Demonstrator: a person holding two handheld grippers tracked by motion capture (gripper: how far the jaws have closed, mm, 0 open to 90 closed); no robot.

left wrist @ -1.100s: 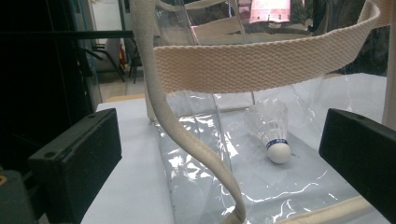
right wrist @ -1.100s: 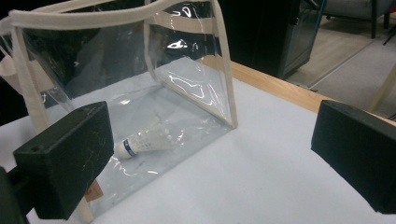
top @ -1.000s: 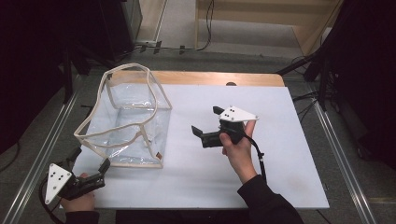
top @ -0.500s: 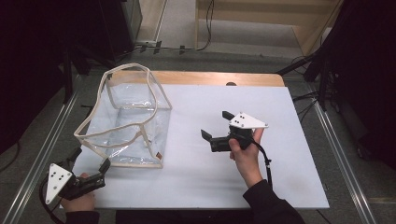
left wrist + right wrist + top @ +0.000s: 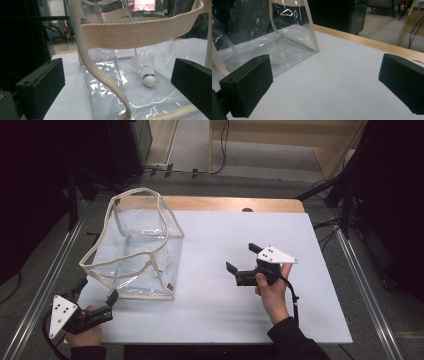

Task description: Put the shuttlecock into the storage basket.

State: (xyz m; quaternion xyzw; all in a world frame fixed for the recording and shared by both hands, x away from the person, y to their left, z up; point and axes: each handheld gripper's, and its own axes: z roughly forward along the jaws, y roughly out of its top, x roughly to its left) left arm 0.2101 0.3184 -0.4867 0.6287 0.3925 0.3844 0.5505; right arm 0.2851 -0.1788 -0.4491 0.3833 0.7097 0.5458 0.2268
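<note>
A clear plastic bag [image 5: 137,247] with cream webbing trim stands open on the left of the white table [image 5: 310,320]. In the left gripper view a white shuttlecock [image 5: 147,71] lies inside the bag [image 5: 112,95], cork end toward me. A cream strap [image 5: 100,72] hangs across between the jaws. My left gripper [image 5: 97,290] is open at the bag's near left corner, its jaws [image 5: 118,66] on either side of the strap without touching it. My right gripper [image 5: 241,257] is open and empty over the middle of the table, pointing left at the bag [image 5: 287,32].
A wooden strip [image 5: 225,204] runs along the table's far edge. Metal rails [image 5: 365,290] flank the table on both sides. Bare white surface lies between the bag and the right gripper [image 5: 325,67].
The right gripper has drifted a little to the right and toward the near edge, away from the bag. The left gripper and the bag have not moved.
</note>
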